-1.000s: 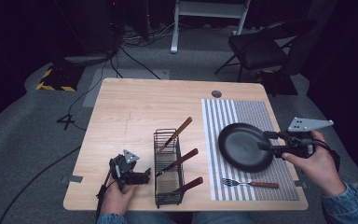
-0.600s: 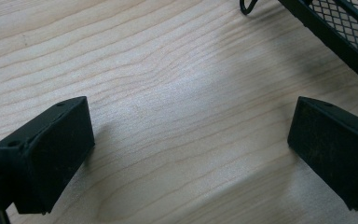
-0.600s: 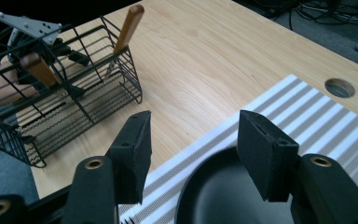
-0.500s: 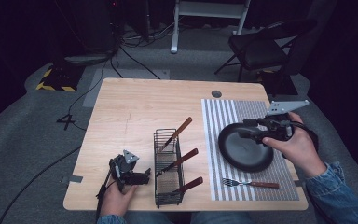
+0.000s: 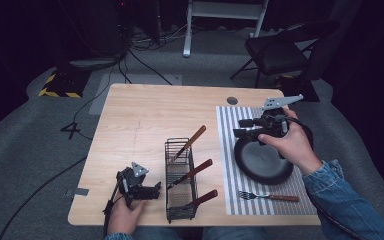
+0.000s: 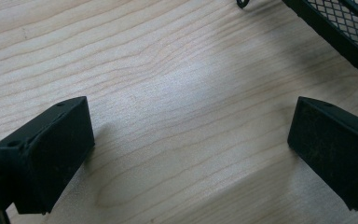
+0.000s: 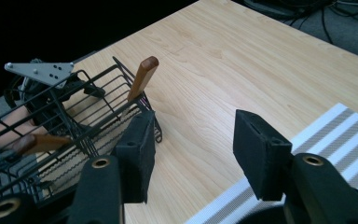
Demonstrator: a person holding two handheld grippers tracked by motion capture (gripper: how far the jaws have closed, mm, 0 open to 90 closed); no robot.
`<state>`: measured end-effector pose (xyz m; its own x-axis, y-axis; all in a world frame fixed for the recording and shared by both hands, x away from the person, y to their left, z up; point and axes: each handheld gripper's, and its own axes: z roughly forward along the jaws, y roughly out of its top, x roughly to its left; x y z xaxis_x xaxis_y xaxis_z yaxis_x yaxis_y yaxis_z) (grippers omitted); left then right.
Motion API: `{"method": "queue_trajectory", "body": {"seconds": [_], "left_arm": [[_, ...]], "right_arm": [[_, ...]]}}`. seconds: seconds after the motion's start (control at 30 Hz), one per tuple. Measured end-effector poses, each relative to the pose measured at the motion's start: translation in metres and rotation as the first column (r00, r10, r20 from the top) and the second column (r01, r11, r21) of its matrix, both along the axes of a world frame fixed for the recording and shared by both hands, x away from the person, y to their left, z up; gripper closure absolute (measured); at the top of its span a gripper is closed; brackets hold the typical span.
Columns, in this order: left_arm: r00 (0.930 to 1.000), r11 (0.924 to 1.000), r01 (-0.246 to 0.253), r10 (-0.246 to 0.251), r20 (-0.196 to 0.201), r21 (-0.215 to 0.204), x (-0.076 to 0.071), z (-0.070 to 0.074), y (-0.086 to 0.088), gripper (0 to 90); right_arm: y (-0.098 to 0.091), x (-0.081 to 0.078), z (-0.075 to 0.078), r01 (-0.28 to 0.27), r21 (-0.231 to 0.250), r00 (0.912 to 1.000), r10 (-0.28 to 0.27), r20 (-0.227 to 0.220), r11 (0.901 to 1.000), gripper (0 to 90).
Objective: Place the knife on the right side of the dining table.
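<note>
Inventory, nearest items first. Left gripper point(image 5: 152, 190), held in our left hand point(image 5: 125, 215) at the near edge of the pale wooden table point(image 5: 145, 115): in the left gripper view its two black fingers point(image 6: 46, 154) stand wide apart over bare wood grain, gripping nothing.

Black wire-mesh rack point(image 5: 181, 180), just beyond the left fingertips: it holds three wooden-handled utensils point(image 5: 192, 172) lying tilted, their brown handles sticking out toward the right. One corner of the rack enters the upper right of the left gripper view point(image 6: 335, 32).

Metal fork with a brown wooden handle point(image 5: 270, 196): it lies flat on the near part of the grey-and-white striped mat point(image 5: 227, 150), nearer to us than the right fingers.

Round black frying pan point(image 5: 262, 160): it sits on the striped mat, under and just behind the right gripper.

Right gripper point(image 5: 240, 127), held in our right hand point(image 5: 290, 145), denim sleeve behind: it hovers above the pan's far-left rim, pointing left across the table. In the right gripper view its black fingers point(image 7: 261, 149) are parted, with nothing between them but table and the mat's edge; the rack and one upright wooden handle point(image 7: 142, 77) lie ahead of the fingertips.

Dark folding chair point(image 5: 285, 47) and cables on grey floor point(image 5: 30, 135): well beyond the table.
</note>
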<state>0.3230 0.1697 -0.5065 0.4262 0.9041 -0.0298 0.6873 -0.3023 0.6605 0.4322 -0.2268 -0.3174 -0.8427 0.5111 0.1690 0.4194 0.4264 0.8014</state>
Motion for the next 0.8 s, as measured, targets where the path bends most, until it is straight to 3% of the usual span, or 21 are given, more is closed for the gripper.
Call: {"method": "queue_trajectory", "body": {"seconds": [0.27,0.4,0.8], "left_arm": [[1.0000,1.0000,0.000,0.000,0.000,0.000,0.000,0.000,0.000,0.4],[1.0000,1.0000,0.000,0.000,0.000,0.000,0.000,0.000,0.000,0.4],[1.0000,1.0000,0.000,0.000,0.000,0.000,0.000,0.000,0.000,0.4]], "right_arm": [[0.032,0.010,-0.007,-0.012,0.047,0.9971,0.015,-0.075,0.9988,53.8],[0.049,0.014,-0.009,0.013,0.028,0.9961,-0.011,-0.088,0.9995,55.1],[0.085,0.023,-0.020,0.016,0.007,0.9896,-0.015,-0.143,0.9999,56.2]]}}
